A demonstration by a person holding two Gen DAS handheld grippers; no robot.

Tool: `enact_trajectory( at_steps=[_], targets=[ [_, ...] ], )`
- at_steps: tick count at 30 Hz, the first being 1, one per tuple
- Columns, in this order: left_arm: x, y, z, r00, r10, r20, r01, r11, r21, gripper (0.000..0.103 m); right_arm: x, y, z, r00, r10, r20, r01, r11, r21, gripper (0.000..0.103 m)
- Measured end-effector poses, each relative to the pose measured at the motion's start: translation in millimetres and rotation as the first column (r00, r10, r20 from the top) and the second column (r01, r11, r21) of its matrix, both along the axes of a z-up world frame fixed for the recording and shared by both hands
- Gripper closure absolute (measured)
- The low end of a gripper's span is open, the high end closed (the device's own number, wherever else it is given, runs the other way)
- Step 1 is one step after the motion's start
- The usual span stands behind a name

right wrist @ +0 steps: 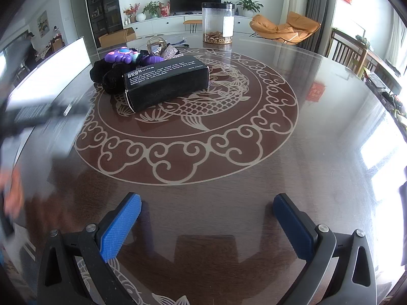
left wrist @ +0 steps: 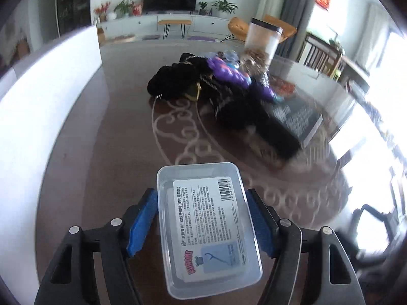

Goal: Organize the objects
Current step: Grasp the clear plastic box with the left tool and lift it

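My left gripper [left wrist: 201,195] is shut on a clear plastic box [left wrist: 208,228] with a white printed label; both blue pads press its long sides, and it hangs above the dark round table [left wrist: 114,152]. Beyond it lies a blurred pile: black cloth [left wrist: 175,81], a purple toy [left wrist: 229,72] and a black carton [left wrist: 295,117]. In the right wrist view my right gripper [right wrist: 207,200] stands open over bare table [right wrist: 229,165], with nothing between its fingers. The black carton [right wrist: 168,81], purple toy [right wrist: 122,54] and black cloth [right wrist: 106,73] lie farther back on the left.
A tall clear jar [right wrist: 218,23] with a black lid and brown bits at its bottom stands at the table's far side. A white upright panel [right wrist: 51,76] borders the left edge. A blurred hand [right wrist: 12,193] shows at the left. Chairs stand to the right.
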State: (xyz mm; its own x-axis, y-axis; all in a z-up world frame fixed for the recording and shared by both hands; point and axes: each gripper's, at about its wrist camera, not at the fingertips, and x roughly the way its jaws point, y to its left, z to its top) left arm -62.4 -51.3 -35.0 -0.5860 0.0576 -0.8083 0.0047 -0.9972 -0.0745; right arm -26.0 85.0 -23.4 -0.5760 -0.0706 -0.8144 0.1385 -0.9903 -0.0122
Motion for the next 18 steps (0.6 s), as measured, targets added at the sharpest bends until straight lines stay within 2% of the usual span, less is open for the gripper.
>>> enact_trajectory(
  at_steps=[1,2,3,4,5,6,18],
  targets=[
    [9,10,-2,1.0,-0.025,-0.007,0.024,0.997,-0.067,0.031,0,0,0,1.0,0.0,0.0,0.0,1.0,0.0,0.0],
    [11,15,-4,0.999,-0.043,-0.003,0.042,0.994,-0.098,0.024,0,0,0,1.0,0.0,0.0,0.0,1.0,0.0,0.0],
    [15,18,-4,0.998,-0.058,0.0,0.058,0.993,-0.106,0.018,0,0,0,1.0,0.0,0.0,0.0,1.0,0.0,0.0],
    [13,20,-5,0.997,-0.072,0.022,0.074,0.992,-0.104,0.004,0,0,0,1.0,0.0,0.0,0.0,1.0,0.0,0.0],
    [14,20,-5,0.997,-0.074,0.037,0.077,0.992,-0.098,0.0,0,0,0,1.0,0.0,0.0,0.0,1.0,0.0,0.0],
    [11,19,-6,0.997,-0.071,0.029,0.073,0.995,-0.074,0.0,0,0,0,1.0,0.0,0.0,0.0,1.0,0.0,0.0],
    [-5,23,-11,0.998,-0.063,0.006,0.063,0.995,-0.08,0.0,-1,0,0,1.0,0.0,-0.001,0.0,1.0,0.0,0.0]
  ],
)
